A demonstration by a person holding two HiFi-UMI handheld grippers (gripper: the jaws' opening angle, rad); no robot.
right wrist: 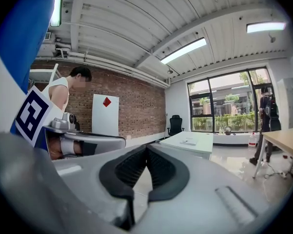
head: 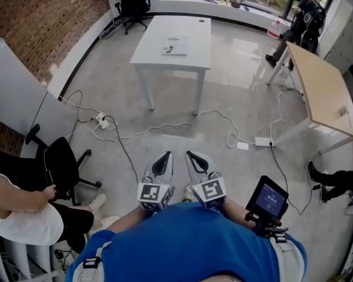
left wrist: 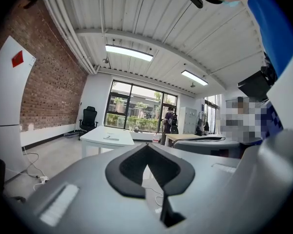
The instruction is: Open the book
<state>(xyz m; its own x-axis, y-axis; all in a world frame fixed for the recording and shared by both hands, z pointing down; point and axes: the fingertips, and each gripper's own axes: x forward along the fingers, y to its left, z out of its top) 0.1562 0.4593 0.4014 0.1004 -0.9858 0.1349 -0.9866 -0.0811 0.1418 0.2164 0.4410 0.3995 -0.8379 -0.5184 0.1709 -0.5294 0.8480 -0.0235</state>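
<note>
Approach comes first: grey left gripper (head: 165, 157), jaws pressed together and empty, is well apart from the thin white book (head: 175, 45) lying flat near the white table's (head: 155, 40) near edge. Grey right gripper (head: 191, 156) is likewise closed on nothing. Part one gripper's jaws before reaching the cover's edge.

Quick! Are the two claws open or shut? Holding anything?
Left gripper: shut, holding nothing.
Right gripper: shut, holding nothing.

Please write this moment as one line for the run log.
stage: before reach | left gripper: shut, empty | right gripper: shut, empty | book: flat on white table, far ahead, untouched
</note>
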